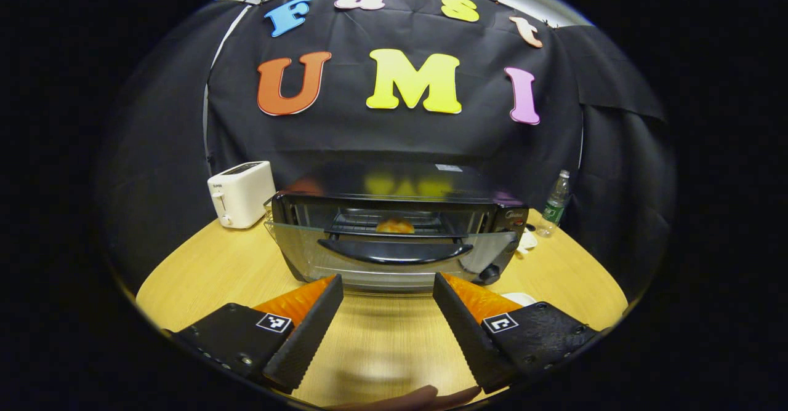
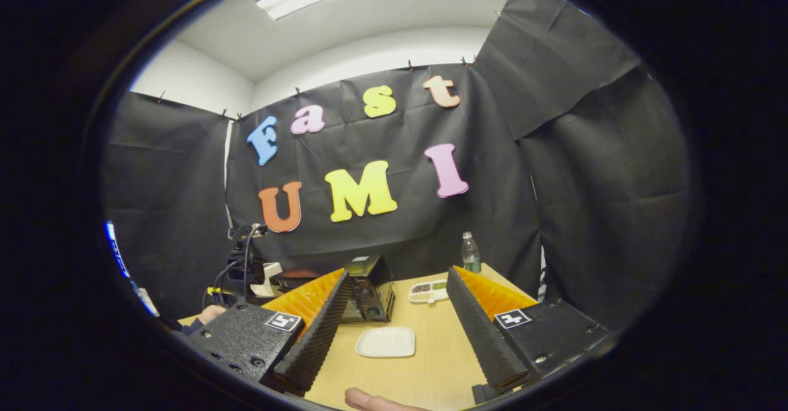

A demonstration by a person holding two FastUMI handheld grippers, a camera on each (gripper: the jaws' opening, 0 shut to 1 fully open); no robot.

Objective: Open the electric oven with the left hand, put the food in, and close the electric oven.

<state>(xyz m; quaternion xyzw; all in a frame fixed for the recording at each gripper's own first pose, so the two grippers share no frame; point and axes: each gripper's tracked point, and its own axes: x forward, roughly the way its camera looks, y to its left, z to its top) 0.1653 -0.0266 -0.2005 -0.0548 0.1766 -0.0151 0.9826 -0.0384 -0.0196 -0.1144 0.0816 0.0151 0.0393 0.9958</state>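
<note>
Food's already in, so closing is what's left: the wide-open, empty left gripper faces the black-and-silver electric oven's half-lowered glass door and probably needs to push it up, while the right gripper is spread empty too.

No wording is showing clearly enough to read. The electric oven, standing just ahead of the left tool, is carrying a small brand mark on its control panel and a pale sticker on its top, both too blurred to make out. The toaster, farther off to that tool's left, is bearing a tiny illegible logo. Each tool is wearing square coded markers, not text.
</note>
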